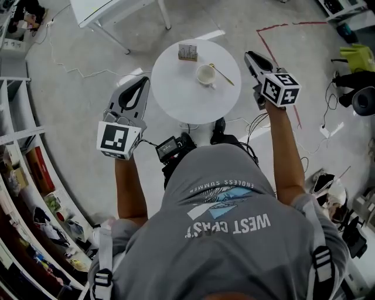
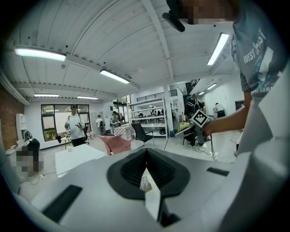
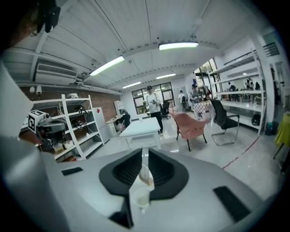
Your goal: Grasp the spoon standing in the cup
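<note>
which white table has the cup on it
The round table in front of the person: the cup sits there, not on the rectangular table beyond.

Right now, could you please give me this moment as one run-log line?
stage: pre-grasp | spoon: resting in cup, untouched | left gripper: shut, empty | right gripper: slightly open, empty

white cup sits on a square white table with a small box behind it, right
Not square: the head view shows the white table is round. The white cup does sit on it, with the small box behind it.
</note>
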`<state>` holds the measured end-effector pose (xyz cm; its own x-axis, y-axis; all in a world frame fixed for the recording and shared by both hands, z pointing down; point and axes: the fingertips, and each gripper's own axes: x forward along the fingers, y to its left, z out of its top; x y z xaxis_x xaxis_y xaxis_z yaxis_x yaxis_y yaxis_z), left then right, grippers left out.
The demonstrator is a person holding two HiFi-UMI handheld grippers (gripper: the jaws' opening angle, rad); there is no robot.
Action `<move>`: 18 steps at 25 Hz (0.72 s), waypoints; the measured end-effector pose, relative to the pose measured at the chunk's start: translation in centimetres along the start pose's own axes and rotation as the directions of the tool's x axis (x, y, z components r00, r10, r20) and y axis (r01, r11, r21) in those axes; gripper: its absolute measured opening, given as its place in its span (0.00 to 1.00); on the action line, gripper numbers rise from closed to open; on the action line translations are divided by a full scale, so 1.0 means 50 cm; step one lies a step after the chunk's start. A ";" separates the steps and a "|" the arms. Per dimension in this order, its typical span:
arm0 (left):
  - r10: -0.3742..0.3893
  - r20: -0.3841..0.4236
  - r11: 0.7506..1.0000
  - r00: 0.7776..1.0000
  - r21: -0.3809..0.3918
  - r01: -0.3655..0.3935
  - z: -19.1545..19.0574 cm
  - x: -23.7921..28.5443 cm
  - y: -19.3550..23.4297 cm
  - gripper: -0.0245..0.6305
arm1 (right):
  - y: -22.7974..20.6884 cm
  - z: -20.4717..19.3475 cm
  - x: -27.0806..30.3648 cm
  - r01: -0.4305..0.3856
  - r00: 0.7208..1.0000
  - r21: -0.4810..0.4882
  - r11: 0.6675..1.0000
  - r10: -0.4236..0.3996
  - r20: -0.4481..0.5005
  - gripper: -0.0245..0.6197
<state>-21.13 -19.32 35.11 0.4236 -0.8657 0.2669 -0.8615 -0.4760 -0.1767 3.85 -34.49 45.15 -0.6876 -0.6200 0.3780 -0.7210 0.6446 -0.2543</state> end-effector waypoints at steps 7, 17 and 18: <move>0.005 0.050 1.000 0.999 0.025 -0.006 0.033 -0.029 -0.002 0.04 | 0.109 0.178 -0.112 -0.032 0.974 -0.162 0.986 0.067 0.216 0.05; 0.027 0.084 0.999 0.996 0.033 -0.030 0.041 -0.063 0.011 0.04 | 0.244 0.306 -0.204 0.001 0.942 -0.402 0.916 0.134 0.307 0.04; 0.030 0.086 0.999 0.996 0.032 -0.033 0.040 -0.067 0.013 0.04 | 0.251 0.310 -0.208 0.003 0.942 -0.412 0.911 0.136 0.306 0.04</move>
<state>-22.53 -17.04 32.24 0.4200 -0.8897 0.1787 -0.8655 -0.4520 -0.2161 0.61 -26.87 24.20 -0.7721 -0.6336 0.0489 -0.6232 0.7701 0.1363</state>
